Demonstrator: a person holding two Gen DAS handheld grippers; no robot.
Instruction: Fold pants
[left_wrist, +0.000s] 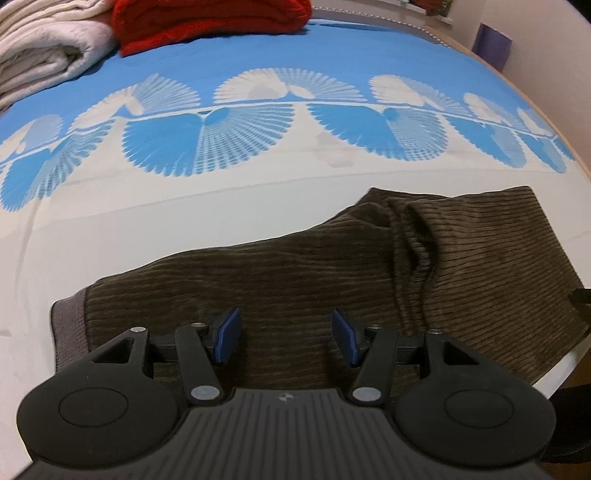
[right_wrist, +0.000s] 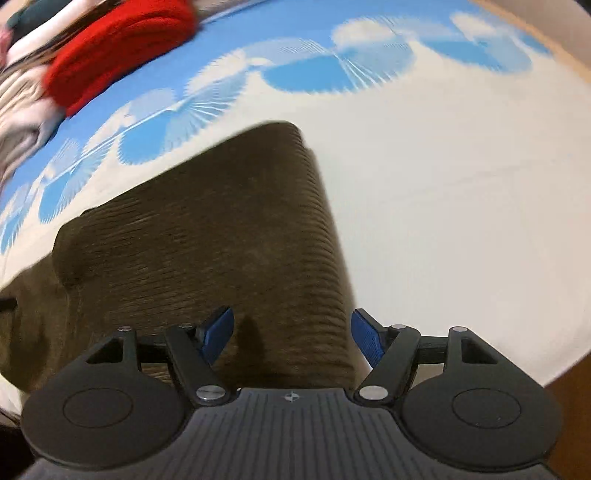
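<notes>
The left tongs (left_wrist: 286, 334) stand apart with nothing between their blue pads (left_wrist: 227, 338), poised above the brown corduroy pants (left_wrist: 314, 266). The right tongs (right_wrist: 291, 338) are also spread wide and empty; their left pad is over the cloth, their right pad (right_wrist: 367, 341) just past the pants' edge, over the bare white part of the bedspread (right_wrist: 461, 221).

The pants lie on the bedspread toward its near edge. In the left view they run from a grey waistband (left_wrist: 68, 325) at 9 o'clock of the tongs out to a squared end at 2 o'clock, with a raised crease at 1 o'clock. In the right view, which is blurred, the cloth spreads from 9 to 12 o'clock, its straight edge running up toward 12.

Beyond the pants, a band of blue and white fan shapes (left_wrist: 258, 122) crosses the bedspread. Farther off, at 11 o'clock, lie a red folded cloth (left_wrist: 210, 22) and, just beside it, a folded white blanket (left_wrist: 48, 48).
</notes>
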